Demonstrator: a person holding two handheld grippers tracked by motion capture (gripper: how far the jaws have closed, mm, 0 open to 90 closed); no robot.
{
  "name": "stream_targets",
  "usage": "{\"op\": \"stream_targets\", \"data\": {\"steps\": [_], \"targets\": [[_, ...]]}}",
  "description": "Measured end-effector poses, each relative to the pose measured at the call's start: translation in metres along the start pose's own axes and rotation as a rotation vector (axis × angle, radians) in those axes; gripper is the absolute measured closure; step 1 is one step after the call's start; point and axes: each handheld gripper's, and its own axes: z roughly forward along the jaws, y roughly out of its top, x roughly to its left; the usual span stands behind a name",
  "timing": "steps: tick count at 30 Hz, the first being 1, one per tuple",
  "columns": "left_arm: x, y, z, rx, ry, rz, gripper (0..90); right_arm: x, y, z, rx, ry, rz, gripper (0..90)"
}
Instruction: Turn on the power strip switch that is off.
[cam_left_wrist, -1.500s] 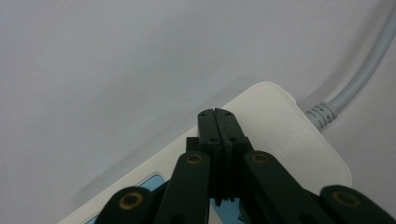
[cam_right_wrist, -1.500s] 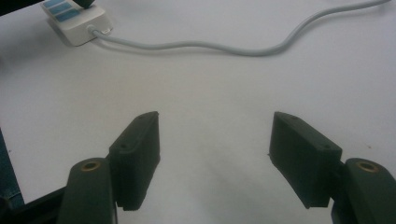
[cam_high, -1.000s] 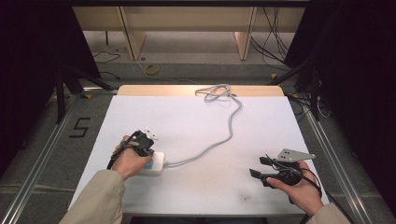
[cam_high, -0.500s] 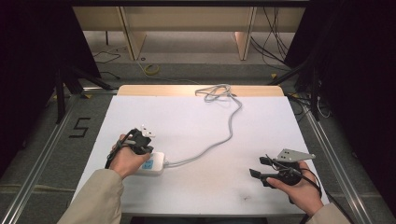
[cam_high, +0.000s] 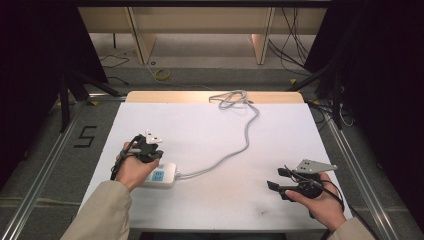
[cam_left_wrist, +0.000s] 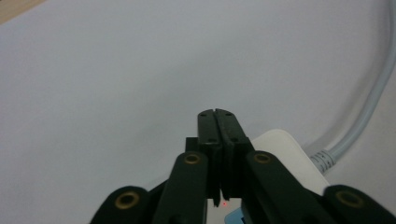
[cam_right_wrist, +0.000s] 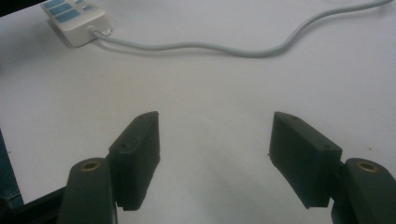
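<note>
Right now you are working over a white, matte tabletop (cam_high: 210, 135) with a pale wooden strip along its far edge, set on a grey floor where a black "5" (cam_high: 86, 136) is marked to your left. Beyond it stand light wooden legs, loose cables and one yellow coil (cam_high: 161, 75), with dark curtains on both sides.

Count one power strip (cam_high: 161, 176), one cord (cam_high: 239, 145) and two grippers. The strip is a white plastic block with rounded corners and blue socket faces, lying near the front left of the tabletop. Its smooth, round grey-white cord curves away toward the far edge and ends in a loose tangle there.

Your left gripper (cam_high: 146, 148) sits just over the strip's far end; in the left gripper view its fingers (cam_left_wrist: 217, 135) are pressed flat together with nothing between them, the strip's corner (cam_left_wrist: 285, 154) just beside them. Your right gripper (cam_high: 278, 181), carrying a grey three-cornered plate, is held low over the front right of the tabletop, well apart from the strip. Its blocky black fingers (cam_right_wrist: 137, 149) are spread wide over bare white surface.
</note>
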Motion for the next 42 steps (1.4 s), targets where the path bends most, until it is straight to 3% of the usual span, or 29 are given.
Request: {"op": "stream_targets", "data": {"steps": [9, 16, 23, 26, 31, 42], "targets": [[0.000, 0.001, -0.002, -0.047, 0.022, 0.007, 80.2, 0.000, 0.000, 0.000, 0.000, -0.001, -0.001, 33.9], [0.001, 0.002, -0.002, -0.090, 0.032, -0.004, 67.9, 0.000, 0.000, 0.000, -0.001, -0.001, -0.001, 33.9], [0.005, 0.003, -0.003, -0.174, -0.015, -0.054, 45.3, -0.001, 0.000, 0.000, 0.001, -0.004, -0.003, 33.9], [0.007, 0.003, -0.003, -0.198, -0.024, -0.050, 37.1, -0.001, 0.000, 0.000, -0.001, -0.007, 0.001, 33.8], [0.007, 0.003, -0.005, -0.209, -0.060, -0.077, 29.2, -0.002, 0.000, 0.000, -0.001, -0.009, 0.003, 33.7], [0.002, 0.002, -0.011, -0.265, -0.116, -0.056, 23.1, -0.003, -0.001, 0.001, 0.006, -0.014, 0.005, 33.5]]}}
